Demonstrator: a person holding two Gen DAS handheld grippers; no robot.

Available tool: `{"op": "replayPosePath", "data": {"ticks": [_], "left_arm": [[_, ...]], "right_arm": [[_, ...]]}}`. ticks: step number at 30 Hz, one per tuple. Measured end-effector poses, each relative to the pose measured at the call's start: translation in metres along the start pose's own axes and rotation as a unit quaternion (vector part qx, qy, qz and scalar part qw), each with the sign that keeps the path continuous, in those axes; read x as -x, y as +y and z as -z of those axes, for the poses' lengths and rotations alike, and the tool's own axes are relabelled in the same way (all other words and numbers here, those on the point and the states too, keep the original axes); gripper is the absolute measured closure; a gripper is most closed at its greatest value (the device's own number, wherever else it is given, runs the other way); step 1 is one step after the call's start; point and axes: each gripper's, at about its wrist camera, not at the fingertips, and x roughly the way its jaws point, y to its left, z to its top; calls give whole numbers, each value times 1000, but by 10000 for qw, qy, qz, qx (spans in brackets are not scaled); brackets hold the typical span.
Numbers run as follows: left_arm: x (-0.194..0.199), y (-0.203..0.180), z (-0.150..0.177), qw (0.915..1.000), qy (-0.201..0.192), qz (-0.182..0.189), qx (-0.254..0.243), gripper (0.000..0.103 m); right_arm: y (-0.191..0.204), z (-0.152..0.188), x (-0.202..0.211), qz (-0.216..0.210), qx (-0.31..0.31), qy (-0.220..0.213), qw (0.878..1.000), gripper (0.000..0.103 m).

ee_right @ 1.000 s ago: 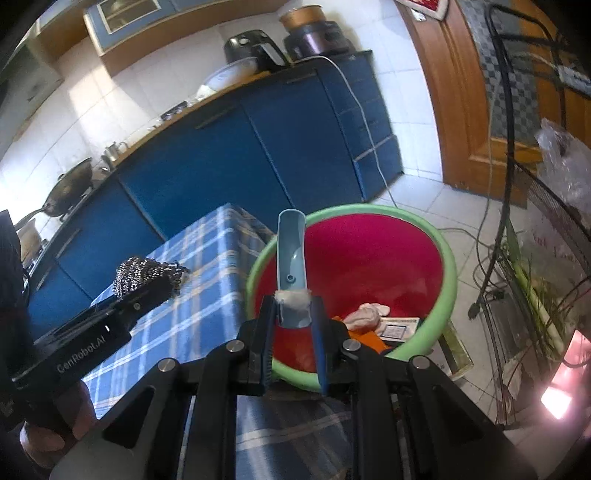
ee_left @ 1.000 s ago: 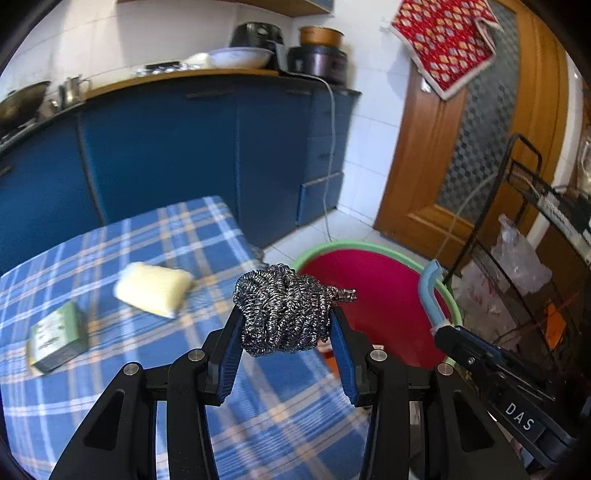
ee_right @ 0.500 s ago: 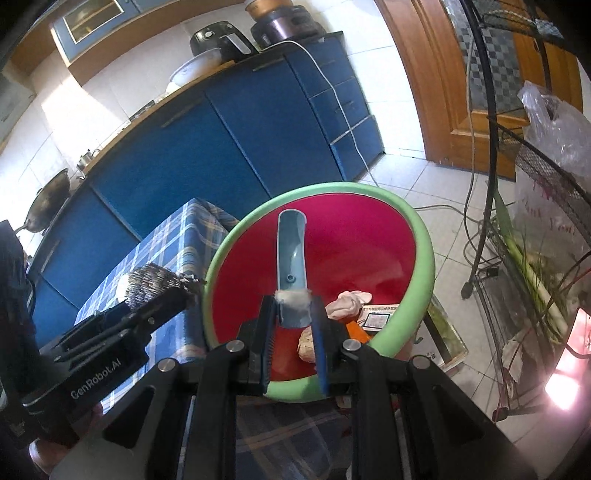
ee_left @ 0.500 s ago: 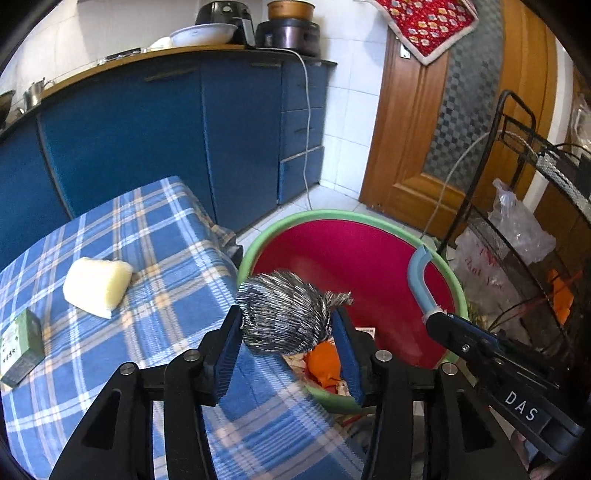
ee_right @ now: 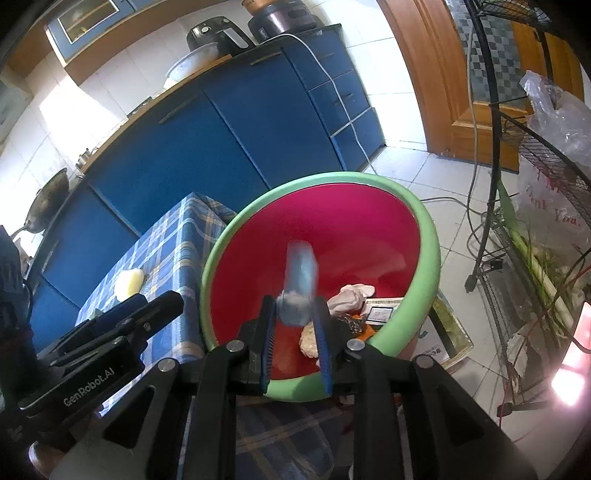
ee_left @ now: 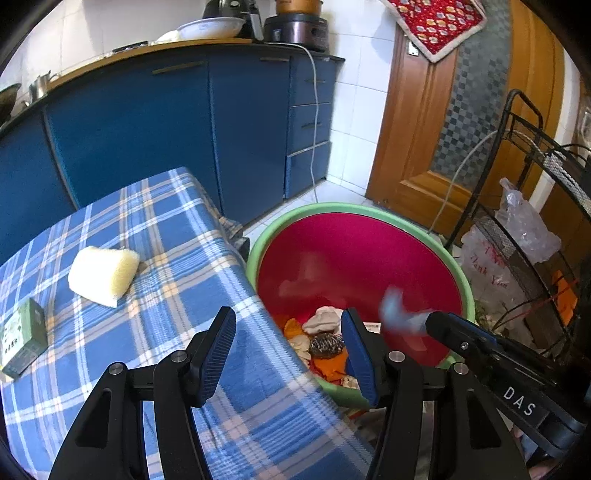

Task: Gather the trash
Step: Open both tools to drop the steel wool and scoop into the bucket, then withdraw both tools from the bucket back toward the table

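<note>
Steel wool (ee_left: pixel 325 344) lay in the tub (ee_left: pixel 466 295) among scraps, dropped from our left claw (ee_left: pixel 288 354), whose jaws had just been opening, empty. Our right claw (ee_right: pixel 293 332) had just been parting too; the blurred blue scoop (ee_right: pixel 301 275) sat between its pads, and we could not tell whether it was still gripped.

**A home kitchen, by everything I can see**

I am looking into a lived-in household kitchen. Blue cabinets (ee_left: pixel 155 122) run along white wall tiles (ee_left: pixel 354 70), their worktop carrying a cooker pot (ee_left: pixel 299 26), an air fryer (ee_right: pixel 218 33) and a white bowl (ee_left: pixel 210 27). A wok (ee_right: pixel 50 199) sits further along. A red quilted mat (ee_left: pixel 436 20) hangs by the wooden door (ee_left: pixel 436 122), a wire rack (ee_left: pixel 535 206) holds plastic bags, and a checked cloth (ee_left: pixel 177 266) covers the desk.
</note>
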Motion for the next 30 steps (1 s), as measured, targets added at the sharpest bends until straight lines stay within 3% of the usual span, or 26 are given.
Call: {"op": "replayPosePath", "data": {"ticks": [2,15,30], "left_arm": [[2,3,1,10000,-7,-17,47,42],[30,34,6,9991,-187,-259,286,42],[62,97,18,9948,-293,-676,702,42]], "right_arm": [[1,0,1,-14,-11,-15,10000,68],[11,2,14,8,-50,-144,9999,48],[45,7,26,-75,141,-184,9997,34]]}}
